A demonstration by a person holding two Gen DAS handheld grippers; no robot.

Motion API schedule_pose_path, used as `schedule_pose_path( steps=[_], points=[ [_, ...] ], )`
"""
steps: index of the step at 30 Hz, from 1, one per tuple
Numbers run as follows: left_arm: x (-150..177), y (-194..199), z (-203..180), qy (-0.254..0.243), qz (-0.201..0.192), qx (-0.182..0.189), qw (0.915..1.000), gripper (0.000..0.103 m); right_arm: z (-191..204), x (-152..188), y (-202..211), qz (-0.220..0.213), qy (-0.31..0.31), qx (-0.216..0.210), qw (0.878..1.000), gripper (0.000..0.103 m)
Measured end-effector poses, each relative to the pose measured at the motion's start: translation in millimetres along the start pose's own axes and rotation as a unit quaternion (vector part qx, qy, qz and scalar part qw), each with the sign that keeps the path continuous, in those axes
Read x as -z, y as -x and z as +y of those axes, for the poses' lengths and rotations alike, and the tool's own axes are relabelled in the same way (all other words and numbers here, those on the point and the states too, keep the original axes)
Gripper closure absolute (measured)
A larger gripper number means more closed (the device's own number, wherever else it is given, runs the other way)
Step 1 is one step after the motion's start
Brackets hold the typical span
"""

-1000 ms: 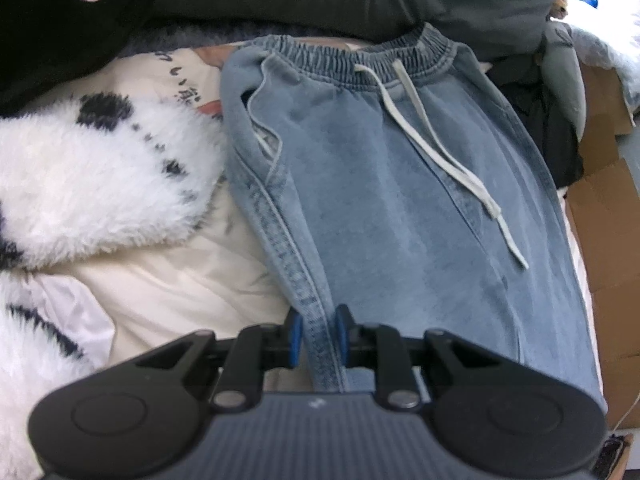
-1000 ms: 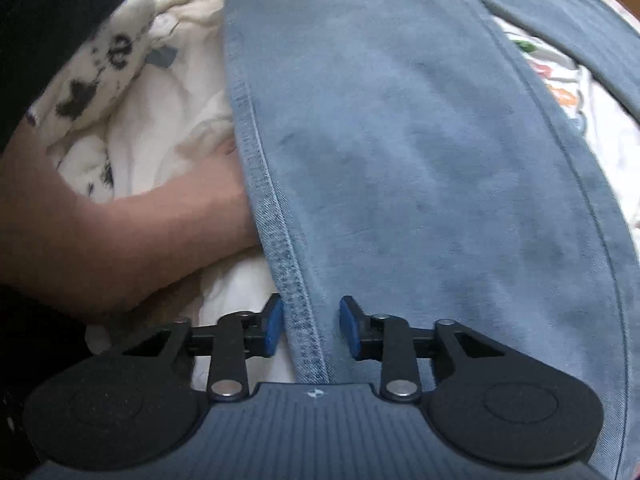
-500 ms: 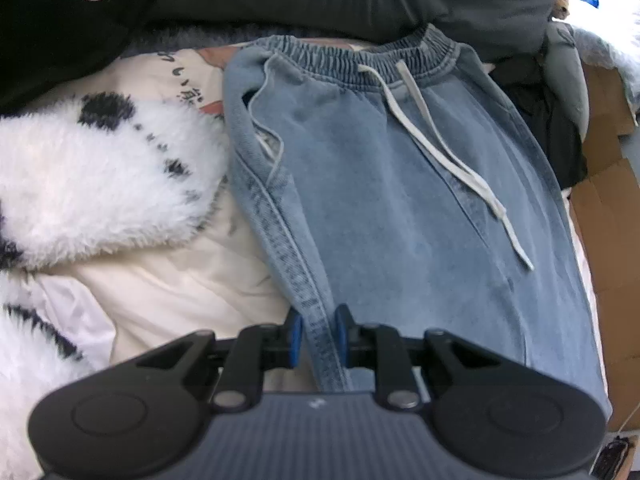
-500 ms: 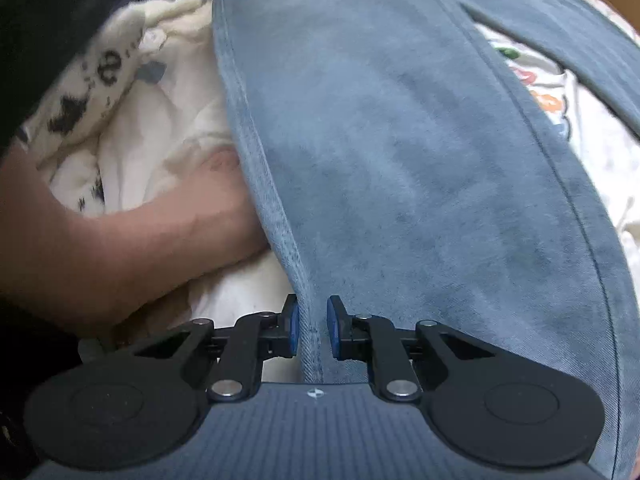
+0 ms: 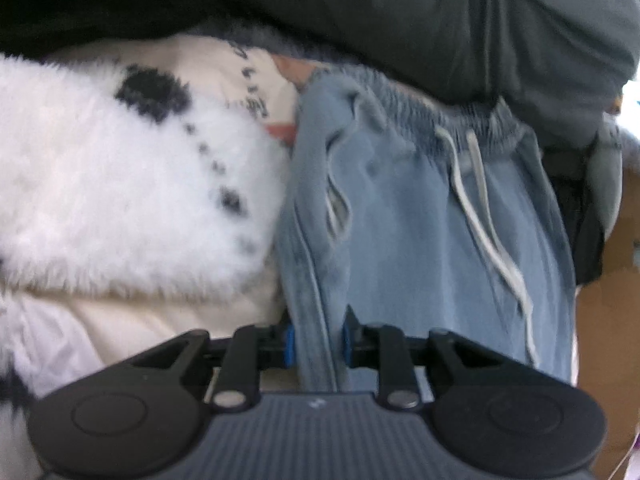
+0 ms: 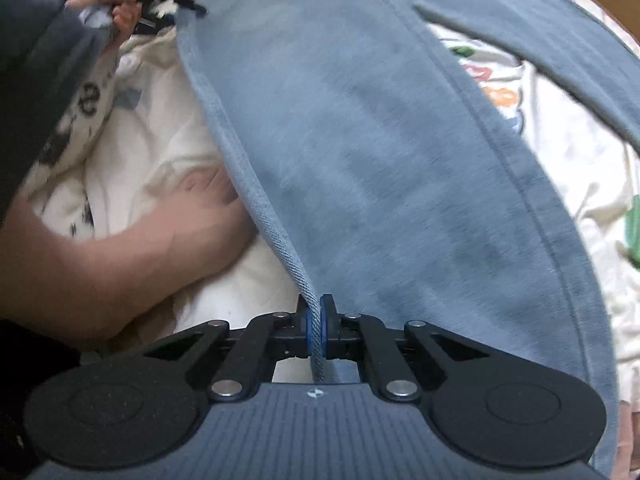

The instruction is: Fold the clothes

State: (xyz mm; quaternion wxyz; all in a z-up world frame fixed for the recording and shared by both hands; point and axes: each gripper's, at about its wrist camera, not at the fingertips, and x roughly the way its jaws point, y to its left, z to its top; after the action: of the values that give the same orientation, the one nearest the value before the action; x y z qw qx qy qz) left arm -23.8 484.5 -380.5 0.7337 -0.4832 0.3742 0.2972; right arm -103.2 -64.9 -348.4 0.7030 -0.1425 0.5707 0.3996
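Half a second ago the right gripper [image 6: 317,326] had its blue pads a little apart on either side of the trouser seam; now they are pressed together on it, and the left wrist view has swung nearer the waistband, blurring as it went. The light blue denim drawstring trousers [image 5: 408,232] lie spread lengthwise on a bed over cream bedding [image 6: 160,152], their elastic waistband at the far end against a dark grey pillow [image 5: 460,20] and a fluffy white black-spotted blanket [image 5: 120,184] bunched along the bed's left side. The left gripper [image 5: 317,340] is clamped on the stitched side seam below the pocket, where a thick gather of cloth fills the gap between its pads. Both tools have hold of the same outer edge, one nearer the waist and one lower down the leg, which I judge is so that the whole side can be lifted evenly and carried across. The white drawstring [image 5: 480,216] trails loose over the front. A bare forearm [image 6: 120,256] rests on the bedding beside the seam. The second leg [image 6: 540,40] angles away towards the bed's right edge, so the trousers lie open rather than halved.
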Motion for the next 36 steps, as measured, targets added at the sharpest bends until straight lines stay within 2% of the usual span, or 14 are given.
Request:
schedule_pose_path(
  steps=[3, 6, 10, 14, 19, 27, 30, 36],
  points=[
    [-5.0, -0.1, 5.2, 0.029, 0.003, 0.014, 0.9995, 0.08, -2.0, -4.2, 5.7, -0.002, 0.007, 0.003, 1.0, 0.102],
    [-7.2, 5.7, 3.7, 0.029, 0.01, 0.022, 0.9993, 0.082, -0.9, -6.4, 10.6, -0.003, 0.012, 0.004, 1.0, 0.101],
    [-17.8, 12.0, -4.0, 0.024, 0.029, 0.012, 0.9992, 0.084, -5.3, -13.6, 27.7, -0.019, 0.01, 0.003, 1.0, 0.101],
    [-22.9, 20.4, -30.2, -0.023, 0.033, -0.006, 0.9992, 0.085, -12.8, -22.4, 44.9, -0.039, 0.001, 0.013, 0.999, 0.101],
    [-26.4, 28.4, -62.4, -0.047, 0.033, -0.019, 0.9982, 0.086, -14.1, -24.2, 65.4, -0.063, 0.008, 0.023, 0.998, 0.102],
    [-26.5, 48.2, -116.3, -0.113, 0.017, -0.01, 0.9934, 0.086, -22.9, -25.1, 97.4, -0.109, 0.0, 0.054, 0.993, 0.102],
    [-23.5, 54.8, -139.3, -0.157, 0.002, -0.018, 0.9874, 0.086, -27.5, -28.8, 108.4, -0.124, -0.001, 0.065, 0.99, 0.102],
    [-23.5, 59.1, -168.4, -0.178, -0.005, 0.008, 0.984, 0.086, -35.3, -34.9, 118.9, -0.136, 0.017, 0.094, 0.986, 0.102]
  ],
)
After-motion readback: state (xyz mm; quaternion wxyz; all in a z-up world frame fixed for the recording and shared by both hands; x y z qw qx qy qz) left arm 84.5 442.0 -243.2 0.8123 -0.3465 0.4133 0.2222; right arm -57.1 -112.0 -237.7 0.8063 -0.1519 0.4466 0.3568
